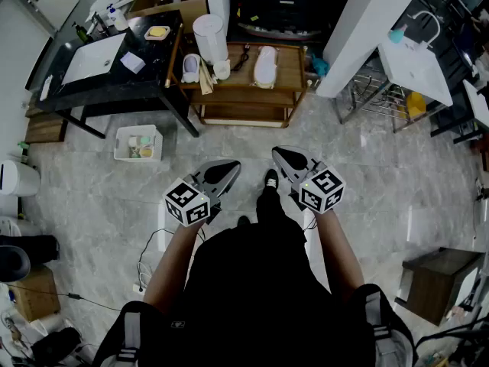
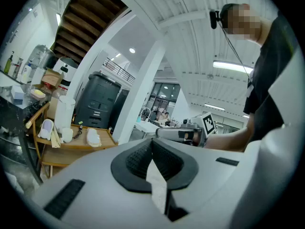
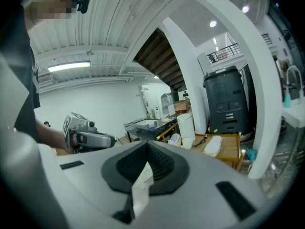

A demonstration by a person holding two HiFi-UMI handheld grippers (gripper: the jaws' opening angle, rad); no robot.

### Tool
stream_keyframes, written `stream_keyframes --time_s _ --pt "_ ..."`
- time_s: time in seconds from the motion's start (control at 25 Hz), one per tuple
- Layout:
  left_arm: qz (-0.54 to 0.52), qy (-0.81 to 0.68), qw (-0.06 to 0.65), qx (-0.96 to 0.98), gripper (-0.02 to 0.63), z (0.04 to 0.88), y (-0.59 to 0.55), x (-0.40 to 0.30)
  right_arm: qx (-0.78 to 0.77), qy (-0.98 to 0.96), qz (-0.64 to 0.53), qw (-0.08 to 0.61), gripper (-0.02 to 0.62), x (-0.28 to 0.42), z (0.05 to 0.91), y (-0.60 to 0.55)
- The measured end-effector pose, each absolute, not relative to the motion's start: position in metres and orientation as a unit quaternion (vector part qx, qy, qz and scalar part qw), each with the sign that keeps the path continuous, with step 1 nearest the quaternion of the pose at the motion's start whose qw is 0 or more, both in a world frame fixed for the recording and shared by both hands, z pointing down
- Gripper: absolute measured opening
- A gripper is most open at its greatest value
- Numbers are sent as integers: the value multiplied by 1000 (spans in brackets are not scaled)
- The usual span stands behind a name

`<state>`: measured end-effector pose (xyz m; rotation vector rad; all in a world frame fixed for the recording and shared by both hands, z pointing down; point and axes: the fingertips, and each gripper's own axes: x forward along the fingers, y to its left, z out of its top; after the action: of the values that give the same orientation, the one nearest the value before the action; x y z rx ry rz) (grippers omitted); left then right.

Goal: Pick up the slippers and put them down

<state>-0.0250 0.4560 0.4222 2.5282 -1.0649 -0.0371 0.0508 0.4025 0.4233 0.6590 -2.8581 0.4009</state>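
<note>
One white slipper lies flat on a low wooden table far ahead of me. A second white slipper sits at that table's left end. In the left gripper view the flat slipper and the other slipper are small and distant. The right gripper view also has the flat slipper and the second slipper. My left gripper and right gripper are held side by side at waist height, well short of the table. Both are shut with nothing between the jaws.
A tall white bin stands on the wooden table. A black table with a white tray is at the left, with a white basket on the floor below it. A white pillar rises at the right. A brown box sits lower right.
</note>
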Motion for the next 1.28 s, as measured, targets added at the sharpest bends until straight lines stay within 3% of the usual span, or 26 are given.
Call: stream_keyframes --time_s 1.28 --pt "-7 -389 229 892 11 436 367 -30 209 -960 158 98 8 44 436 307"
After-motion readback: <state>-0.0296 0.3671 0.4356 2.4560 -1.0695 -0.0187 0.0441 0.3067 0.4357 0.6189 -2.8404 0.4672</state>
